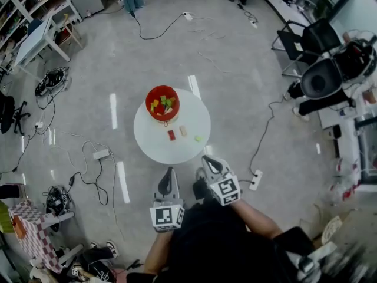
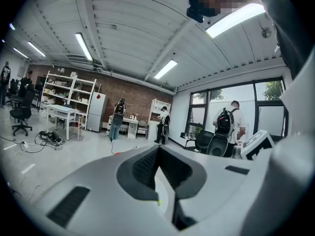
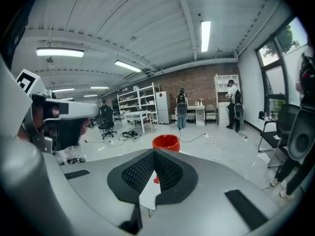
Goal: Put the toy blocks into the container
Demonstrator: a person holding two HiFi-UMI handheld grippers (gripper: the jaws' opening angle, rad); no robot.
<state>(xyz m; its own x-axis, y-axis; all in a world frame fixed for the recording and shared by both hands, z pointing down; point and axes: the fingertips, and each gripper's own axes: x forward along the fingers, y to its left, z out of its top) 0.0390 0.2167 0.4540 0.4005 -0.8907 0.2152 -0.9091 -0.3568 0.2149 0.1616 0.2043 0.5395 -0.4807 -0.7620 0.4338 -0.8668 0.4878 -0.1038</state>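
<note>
bare near half of the round table (image 1: 156,150), loose blocks (image 1: 183,131) and red container (image 1: 149,99) beyond

The round table (image 1: 166,153) sits in the middle of the head view. The container (image 1: 148,106) stands on the table's upper left part, with several toy blocks (image 1: 164,104) inside it. Three more blocks lie on the tabletop just below the container, in a loose row and apart from each other: one (image 1: 171,135) at left, one (image 1: 183,131) in the middle, one (image 1: 198,138) at right. The left gripper (image 1: 169,171) and the right gripper (image 1: 206,159) are side by side at the table's lower edge. A desk (image 1: 32,37) stands in the upper left of the frame and chairs (image 1: 309,40) in the upper right. A power strip (image 1: 101,154) lies on the floor left of the table.
</note>
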